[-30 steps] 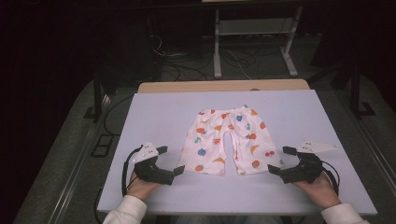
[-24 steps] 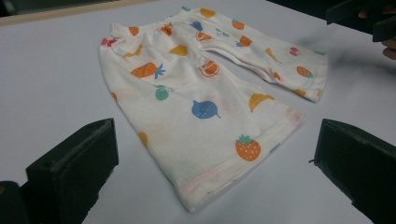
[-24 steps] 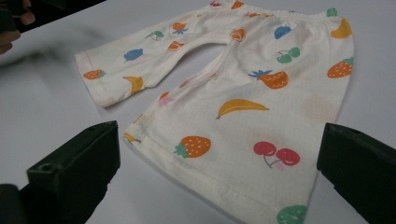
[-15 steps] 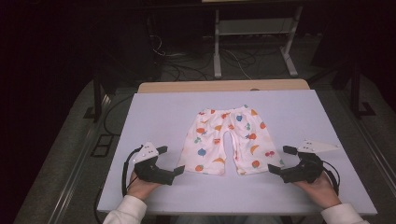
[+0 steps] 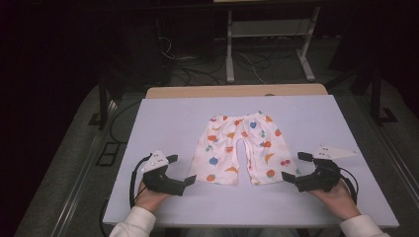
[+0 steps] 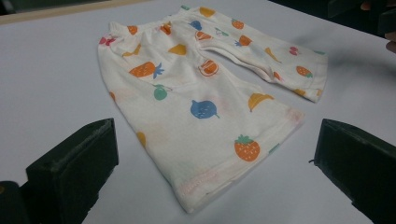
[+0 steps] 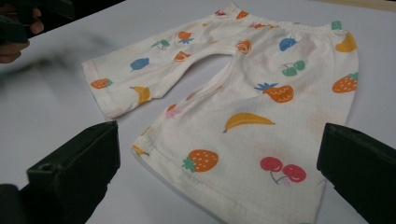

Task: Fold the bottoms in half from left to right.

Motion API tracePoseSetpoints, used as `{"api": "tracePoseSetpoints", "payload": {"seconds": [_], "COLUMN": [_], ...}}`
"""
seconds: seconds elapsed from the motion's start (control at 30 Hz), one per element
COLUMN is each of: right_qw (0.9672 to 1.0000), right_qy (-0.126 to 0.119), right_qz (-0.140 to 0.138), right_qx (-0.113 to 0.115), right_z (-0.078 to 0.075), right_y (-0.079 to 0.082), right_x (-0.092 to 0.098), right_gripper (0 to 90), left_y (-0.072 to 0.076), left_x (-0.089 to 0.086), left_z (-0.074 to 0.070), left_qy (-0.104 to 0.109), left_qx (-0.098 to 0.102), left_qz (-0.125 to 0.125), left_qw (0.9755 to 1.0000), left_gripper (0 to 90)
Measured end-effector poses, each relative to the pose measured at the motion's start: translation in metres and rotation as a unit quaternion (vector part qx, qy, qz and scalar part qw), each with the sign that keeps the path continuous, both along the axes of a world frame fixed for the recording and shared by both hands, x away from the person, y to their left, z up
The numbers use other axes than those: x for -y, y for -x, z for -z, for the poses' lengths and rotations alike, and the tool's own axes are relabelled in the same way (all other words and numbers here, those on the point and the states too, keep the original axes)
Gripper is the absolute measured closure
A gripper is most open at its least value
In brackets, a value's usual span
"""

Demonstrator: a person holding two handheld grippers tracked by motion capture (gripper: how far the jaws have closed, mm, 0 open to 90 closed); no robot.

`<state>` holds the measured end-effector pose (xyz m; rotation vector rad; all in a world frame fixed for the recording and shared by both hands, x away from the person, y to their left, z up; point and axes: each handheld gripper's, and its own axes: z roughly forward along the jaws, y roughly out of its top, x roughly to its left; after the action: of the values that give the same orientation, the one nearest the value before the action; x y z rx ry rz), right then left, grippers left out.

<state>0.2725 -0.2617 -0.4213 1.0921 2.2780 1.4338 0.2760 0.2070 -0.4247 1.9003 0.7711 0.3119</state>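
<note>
Right now the fruit-print shorts (image 5: 240, 150) lie flat in the middle of the desk (image 5: 168, 118), waistband at 12 o'clock and both leg hems toward you at 6 o'clock, which puts the hems within easy reach of both hands. Your left gripper (image 5: 180, 169) rests on the desk at about 8 o'clock from the shorts, jaws spread wide and pointed at the left leg hem; in the left gripper view that hem (image 6: 219, 177) sits between the two jaws but not yet touched. Your right gripper (image 5: 296, 167) sits at about 4 o'clock, also spread and empty, with the right leg hem (image 7: 219, 186) lying just ahead of its jaws. That mirrored stance looks like a set-up for taking both hems at once.

Nothing else lies on the desk, so no object blocks either approach. Beyond its far edge at 12 o'clock, a metal stand (image 5: 267, 44) and loose cables (image 5: 197, 74) stay well apart on the floor.
</note>
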Motion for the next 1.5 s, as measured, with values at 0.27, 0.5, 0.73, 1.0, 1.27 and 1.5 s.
{"api": "tracePoseSetpoints", "payload": {"seconds": [0.27, 0.5, 0.73, 1.0, 1.27, 1.5], "right_qw": [1.0000, 0.9999, 0.9998, 0.9997, 0.9995, 0.9992], "right_qy": [-0.002, -0.001, 0.000, 0.002, 0.002, 0.010], "right_qz": [-0.005, -0.014, -0.019, -0.024, -0.029, -0.035], "right_qx": [0.002, 0.000, 0.002, 0.007, 0.011, 0.014], "right_z": [-0.009, -0.018, -0.027, -0.035, -0.043, -0.049], "right_y": [-0.006, -0.013, -0.019, -0.027, -0.036, -0.046], "right_x": [-0.006, -0.010, -0.014, -0.019, -0.024, -0.032], "right_gripper": [0.0, 0.0, 0.0, 0.0, 0.0, 0.0], "left_y": [0.000, 0.000, 0.000, 0.000, 0.000, 0.000], "left_x": [0.000, 0.000, 0.000, 0.000, 0.000, 0.000], "left_z": [0.000, 0.000, 0.000, 0.000, 0.000, 0.000], "left_qy": [0.001, 0.002, 0.002, 0.003, 0.003, 0.003], "left_qx": [-0.001, 0.000, 0.000, 0.001, 0.000, 0.001], "left_qz": [-0.001, -0.002, -0.003, -0.003, -0.002, -0.002], "left_qw": [1.0000, 1.0000, 1.0000, 1.0000, 1.0000, 1.0000], "left_gripper": [0.0, 0.0, 0.0, 0.0, 0.0, 0.0]}}
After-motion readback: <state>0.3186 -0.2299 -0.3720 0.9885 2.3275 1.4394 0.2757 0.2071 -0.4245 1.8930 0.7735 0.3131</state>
